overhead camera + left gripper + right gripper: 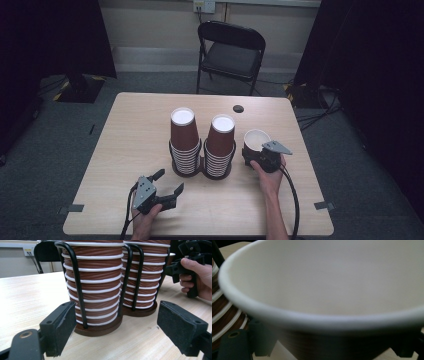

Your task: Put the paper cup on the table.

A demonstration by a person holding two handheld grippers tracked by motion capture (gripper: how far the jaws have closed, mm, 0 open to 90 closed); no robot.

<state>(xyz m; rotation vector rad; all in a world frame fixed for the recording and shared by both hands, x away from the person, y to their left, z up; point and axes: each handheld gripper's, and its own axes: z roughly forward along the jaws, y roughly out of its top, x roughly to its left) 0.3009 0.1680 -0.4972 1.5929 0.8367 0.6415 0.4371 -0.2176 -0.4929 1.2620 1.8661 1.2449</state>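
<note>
Two tall stacks of brown ribbed paper cups, one on the left (184,135) and one on the right (221,140), stand in a black wire holder (200,172) at the table's middle. My left gripper (170,180) is open near the front left of the holder, nothing between its jaws. In the left gripper view it (117,315) faces the holder's brown base (100,328) and the left stack (97,277). My right gripper (254,157) is shut on a single brown cup (256,137), upright just right of the stacks. The cup's white inside (332,285) looms close above the jaws.
The light wooden table (135,130) has a round cable hole (238,108) near its far edge and tape marks at the front corners (324,205). A black folding chair (231,50) stands beyond the table. Dark curtains hang on both sides.
</note>
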